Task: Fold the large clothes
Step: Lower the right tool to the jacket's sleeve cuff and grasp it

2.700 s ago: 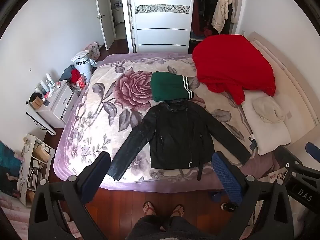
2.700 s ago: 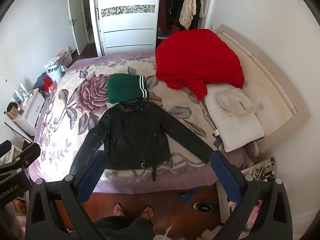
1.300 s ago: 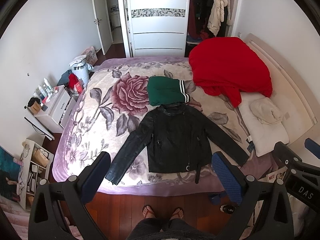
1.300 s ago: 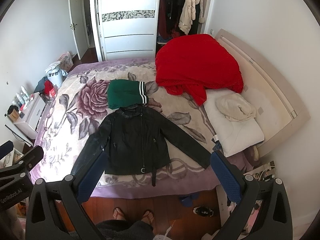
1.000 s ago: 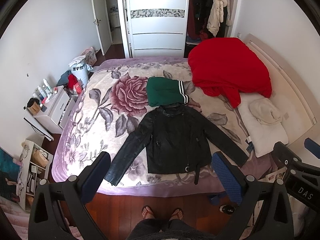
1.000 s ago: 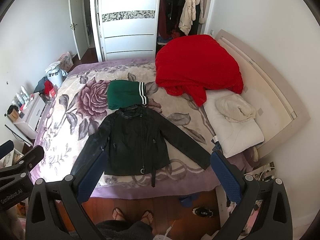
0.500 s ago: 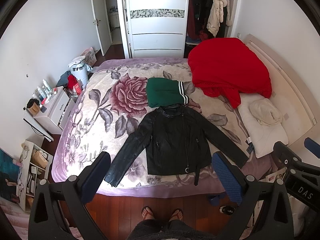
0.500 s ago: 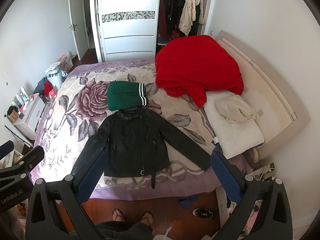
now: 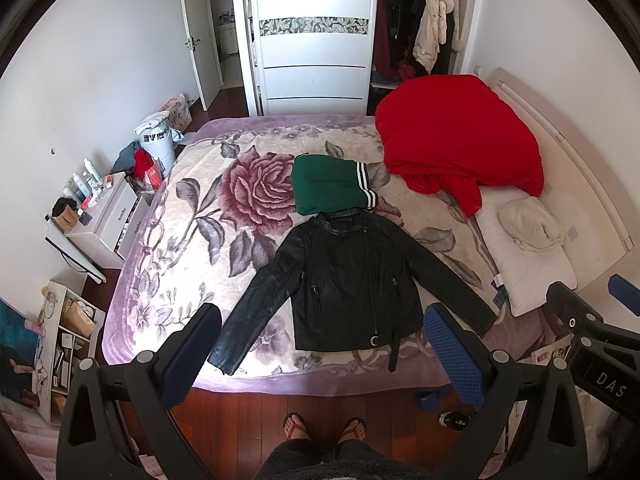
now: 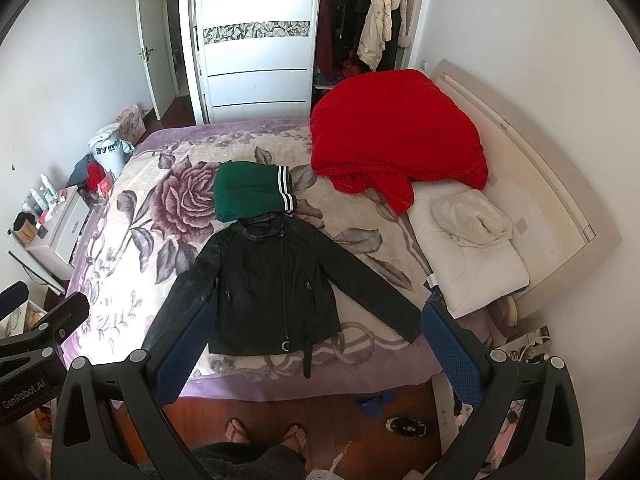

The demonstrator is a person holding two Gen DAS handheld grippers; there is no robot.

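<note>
A black leather jacket (image 9: 352, 280) lies flat and face up on the floral bedspread (image 9: 192, 240), sleeves spread out to both sides; it also shows in the right wrist view (image 10: 276, 284). A folded green garment with white stripes (image 9: 330, 188) sits just beyond its collar, seen from the right too (image 10: 248, 192). My left gripper (image 9: 320, 332) is open and empty, held high above the bed's near edge. My right gripper (image 10: 312, 332) is open and empty at the same height, to the right of the left one.
A red blanket (image 9: 456, 140) is heaped at the bed's far right, above a white pillow (image 9: 524, 256) with a cream knit (image 9: 528, 224) on it. A white nightstand (image 9: 100, 216) stands left of the bed. My feet (image 9: 324, 428) are on the wooden floor. Shoes (image 10: 404, 426) lie near the bed corner.
Both grippers have risen and drawn back a little, so the bed and jacket look slightly smaller and more of the floor shows. The clothes have not moved.
</note>
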